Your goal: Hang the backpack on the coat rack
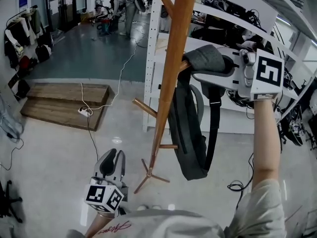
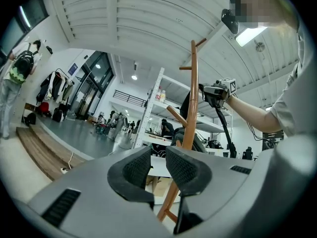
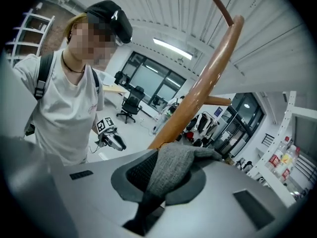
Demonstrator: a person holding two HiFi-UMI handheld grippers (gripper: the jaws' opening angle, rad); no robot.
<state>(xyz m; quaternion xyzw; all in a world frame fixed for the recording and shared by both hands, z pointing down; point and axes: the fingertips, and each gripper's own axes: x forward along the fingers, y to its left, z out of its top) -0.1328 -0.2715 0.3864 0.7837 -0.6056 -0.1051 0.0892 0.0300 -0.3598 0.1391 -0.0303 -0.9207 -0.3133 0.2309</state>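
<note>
Right gripper point(image 3: 163, 175) clamped on the grey top handle point(image 1: 208, 58) of the backpack point(image 1: 190, 133), which hangs against the coat rack point(image 1: 171, 73) at a peg point(image 1: 184, 66). Left gripper point(image 2: 158, 170) slightly parted, empty. Risk: releasing before the handle loops the peg would drop the backpack.

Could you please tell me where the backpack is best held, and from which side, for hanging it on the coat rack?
Probably by its grey top handle, from the side away from the coat rack. Held there, the backpack hangs straight down and the handle faces the pole. The right gripper is shut on the handle that way.
</note>
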